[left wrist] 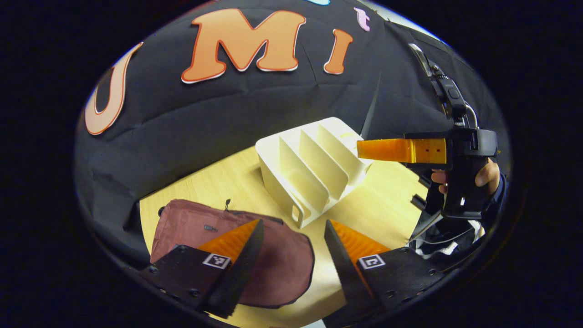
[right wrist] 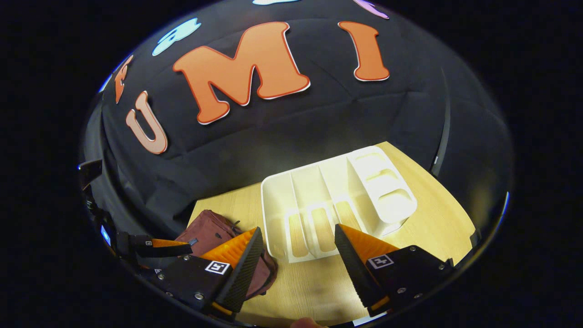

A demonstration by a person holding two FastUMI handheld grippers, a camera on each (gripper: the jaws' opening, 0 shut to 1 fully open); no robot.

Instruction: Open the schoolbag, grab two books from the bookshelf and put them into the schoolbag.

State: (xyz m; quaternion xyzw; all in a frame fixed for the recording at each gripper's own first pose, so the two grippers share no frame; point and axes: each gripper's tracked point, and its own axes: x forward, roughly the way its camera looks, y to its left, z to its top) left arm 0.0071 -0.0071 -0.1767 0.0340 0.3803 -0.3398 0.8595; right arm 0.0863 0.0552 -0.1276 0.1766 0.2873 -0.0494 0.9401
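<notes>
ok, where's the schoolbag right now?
The schoolbag lies flat on the wooden table, low and left in the left gripper view, just in front of the white bookshelf; in the right gripper view it sits left of the shelf.

Pale wooden table [left wrist: 387, 205]: white slotted bookshelf [left wrist: 314, 168] near back, maroon schoolbag [left wrist: 268, 259] lying flat beside it.

Two handheld grippers, each built on a dark body

The left gripper [left wrist: 291, 243] carries flat black plates with round screws and a small square black-and-white marker beside each of the jaws; the right gripper [right wrist: 298, 253] matches. In the left gripper view it has a pistol-style handle in a hand [left wrist: 485, 175], a dark sleeve, thin cables trailing below.
</notes>
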